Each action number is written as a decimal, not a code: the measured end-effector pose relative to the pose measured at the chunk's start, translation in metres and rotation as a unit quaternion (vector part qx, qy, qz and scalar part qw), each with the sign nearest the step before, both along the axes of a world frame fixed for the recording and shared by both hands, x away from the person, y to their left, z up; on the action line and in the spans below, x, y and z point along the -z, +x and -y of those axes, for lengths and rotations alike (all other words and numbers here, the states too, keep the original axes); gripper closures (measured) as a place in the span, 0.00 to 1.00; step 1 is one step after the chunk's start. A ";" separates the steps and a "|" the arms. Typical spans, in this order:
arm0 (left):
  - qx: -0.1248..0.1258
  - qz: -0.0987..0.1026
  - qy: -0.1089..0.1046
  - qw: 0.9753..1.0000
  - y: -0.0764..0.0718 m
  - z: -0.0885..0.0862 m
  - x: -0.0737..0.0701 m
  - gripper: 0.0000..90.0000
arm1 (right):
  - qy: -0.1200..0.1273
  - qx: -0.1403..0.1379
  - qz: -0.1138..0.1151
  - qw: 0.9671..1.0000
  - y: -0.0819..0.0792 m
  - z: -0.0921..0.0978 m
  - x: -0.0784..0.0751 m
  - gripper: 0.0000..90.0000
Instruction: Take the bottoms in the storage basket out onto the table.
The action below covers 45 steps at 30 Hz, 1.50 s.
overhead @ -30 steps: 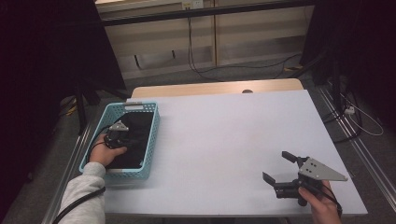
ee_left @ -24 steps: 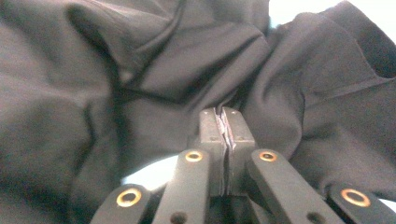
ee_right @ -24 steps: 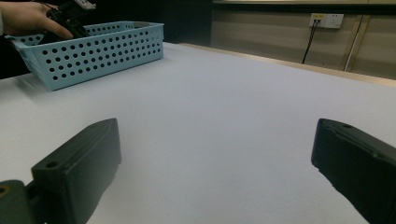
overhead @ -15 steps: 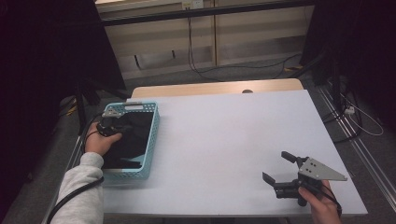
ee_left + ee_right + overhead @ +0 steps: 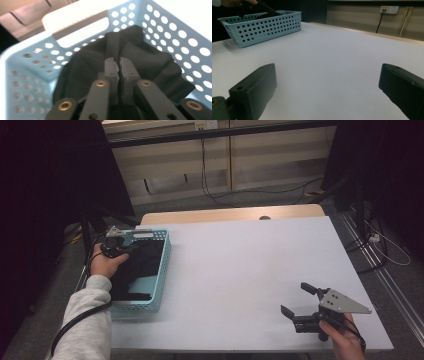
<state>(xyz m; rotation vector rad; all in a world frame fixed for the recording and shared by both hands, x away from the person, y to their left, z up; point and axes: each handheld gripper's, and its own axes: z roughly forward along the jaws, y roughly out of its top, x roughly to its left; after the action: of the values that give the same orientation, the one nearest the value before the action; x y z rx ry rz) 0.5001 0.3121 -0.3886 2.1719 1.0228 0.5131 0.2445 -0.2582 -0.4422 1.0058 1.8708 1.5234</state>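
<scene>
A light blue perforated basket (image 5: pixel 165 265) stands at the table's left edge with a black cloth (image 5: pixel 144 262) in it. My left gripper (image 5: pixel 131 248) is down inside the basket near its far end. In the left gripper view the jaws are closed (image 5: pixel 119 63) on a raised fold of the black cloth (image 5: pixel 152 60), with the basket's wall (image 5: pixel 175 32) around it. My right gripper (image 5: pixel 296 298) rests low over the table's near right part, open, with nothing between its fingers (image 5: pixel 254 87). The basket (image 5: pixel 267 26) sits far off to its left.
The white table (image 5: pixel 240 265) stretches wide and bare between basket and right gripper. A wooden strip (image 5: pixel 225 215) edges its far side. Cables and dark stands lie on the floor beyond and to the right. A power socket (image 5: pixel 390 9) is on the back wall.
My left gripper has moved away from me toward the basket's far end, and the black cloth has shifted with it. The right gripper has stayed put.
</scene>
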 end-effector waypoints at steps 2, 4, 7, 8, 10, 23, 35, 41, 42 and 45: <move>-0.006 -0.002 0.006 1.000 -0.001 0.001 0.002 0.71 | 0.000 -0.001 0.000 1.000 0.000 0.000 0.000 0.00; -0.009 -0.007 -0.007 1.000 -0.002 -0.001 0.003 0.60 | 0.001 -0.001 -0.001 1.000 -0.001 0.000 0.000 0.00; -0.013 -0.006 -0.008 1.000 -0.004 -0.005 0.003 0.39 | 0.001 -0.001 -0.001 1.000 -0.001 0.000 0.000 0.00; -0.011 -0.008 -0.012 1.000 -0.004 -0.006 0.004 0.32 | 0.001 -0.001 -0.001 1.000 -0.001 0.000 0.000 0.00; -0.012 -0.013 -0.004 1.000 -0.005 -0.008 0.006 0.22 | 0.000 -0.002 -0.002 1.000 -0.001 -0.001 0.000 0.00; -0.026 -0.030 0.014 0.999 -0.011 -0.020 0.018 0.06 | -0.002 -0.006 -0.001 1.000 -0.001 -0.001 0.000 0.00; -0.035 -0.038 0.055 0.997 0.003 -0.015 0.040 0.05 | -0.001 -0.007 -0.005 1.000 -0.001 -0.002 0.001 0.00; -0.044 -0.047 0.061 0.996 0.012 -0.009 0.044 0.06 | 0.000 -0.009 -0.007 1.000 0.000 -0.002 0.001 0.00; -0.045 -0.051 0.056 0.996 0.012 -0.008 0.046 0.05 | 0.001 -0.011 -0.007 1.000 -0.001 -0.003 0.001 0.00; -0.047 -0.059 0.057 0.996 0.012 -0.007 0.051 0.04 | 0.001 -0.014 -0.006 1.000 -0.001 -0.004 0.001 0.00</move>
<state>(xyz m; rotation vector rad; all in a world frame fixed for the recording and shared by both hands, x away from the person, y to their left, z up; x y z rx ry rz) 0.5120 0.3188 -0.4396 2.2846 1.1910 0.5017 0.2432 -0.2544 -0.4432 0.9953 1.8986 1.5379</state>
